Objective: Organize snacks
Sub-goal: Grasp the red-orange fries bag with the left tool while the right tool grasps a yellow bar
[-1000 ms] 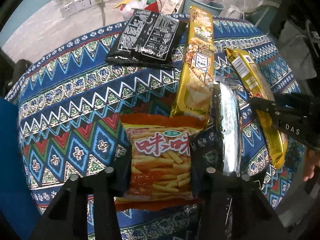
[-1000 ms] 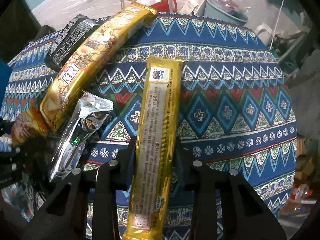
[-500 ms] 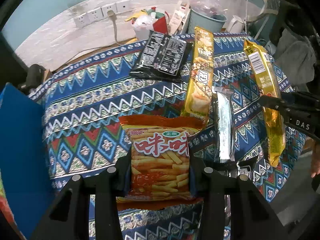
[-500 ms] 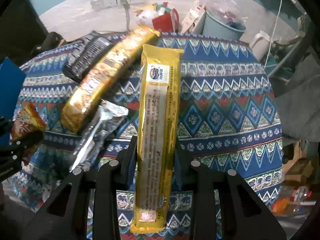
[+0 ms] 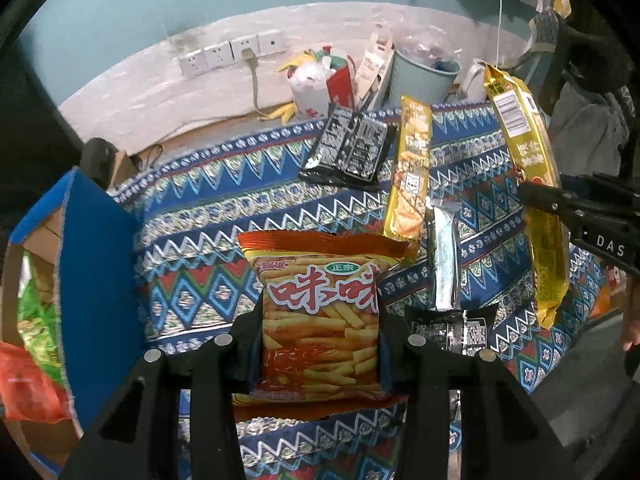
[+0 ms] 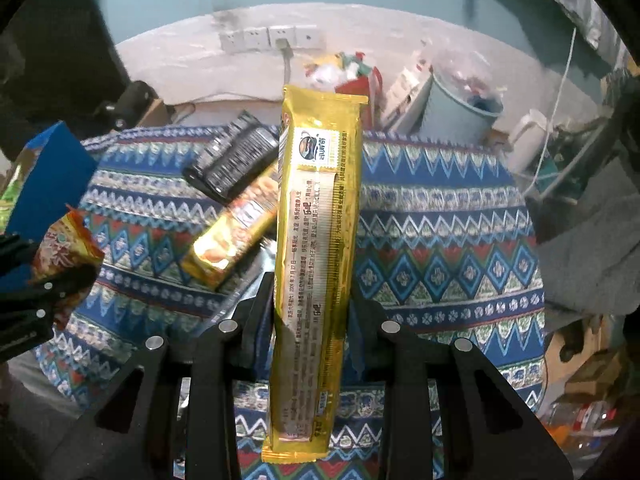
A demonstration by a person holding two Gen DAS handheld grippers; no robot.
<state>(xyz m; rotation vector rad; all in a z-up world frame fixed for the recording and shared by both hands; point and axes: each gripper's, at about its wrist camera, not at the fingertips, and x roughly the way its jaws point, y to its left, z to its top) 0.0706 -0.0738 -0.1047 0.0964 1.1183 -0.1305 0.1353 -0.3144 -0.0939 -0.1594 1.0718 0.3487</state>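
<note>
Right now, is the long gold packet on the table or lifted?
Lifted: the long gold packet is clamped in the right gripper, clear of the patterned tablecloth.

Bare tablecloth [image 6: 440,240] rightward (snack packets [image 6: 236,224] crowd left).

I see the patterned surface [image 5: 224,200] carrying a black packet [image 5: 348,148], a gold biscuit pack [image 5: 410,176] and a silver wrapper [image 5: 444,256].

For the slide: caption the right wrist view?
Right gripper lifts a long gold snack pack above the patterned tablecloth.
</note>
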